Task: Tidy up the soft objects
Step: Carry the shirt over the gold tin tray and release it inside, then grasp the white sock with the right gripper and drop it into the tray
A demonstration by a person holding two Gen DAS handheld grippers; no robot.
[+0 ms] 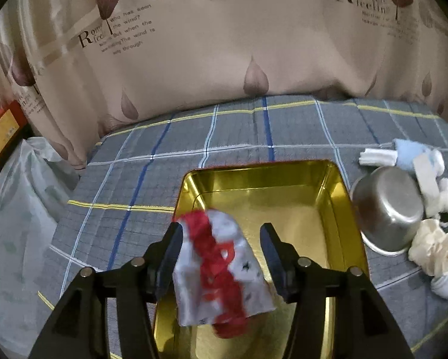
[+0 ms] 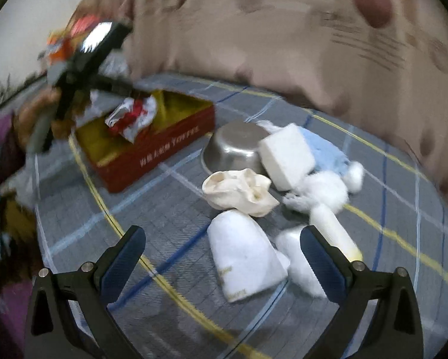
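My left gripper (image 1: 222,239) is open above the gold-lined red tin (image 1: 337,197). A white and red cloth (image 1: 221,269) hangs loose between its fingers, over the tin; it also shows in the right wrist view (image 2: 131,116). My right gripper (image 2: 224,245) is open and empty, just above a folded white cloth (image 2: 244,257). Behind that lie a cream crumpled cloth (image 2: 238,191), a white foam block (image 2: 286,155), a light blue fluffy item (image 2: 325,152), white fluff (image 2: 325,188) and a white roll (image 2: 331,230).
An overturned steel bowl (image 1: 388,206) lies right of the tin among the soft things. All rest on a grey plaid sheet (image 1: 224,131). A printed beige curtain (image 1: 209,45) hangs behind. A plastic bag (image 1: 14,209) sits at the left edge.
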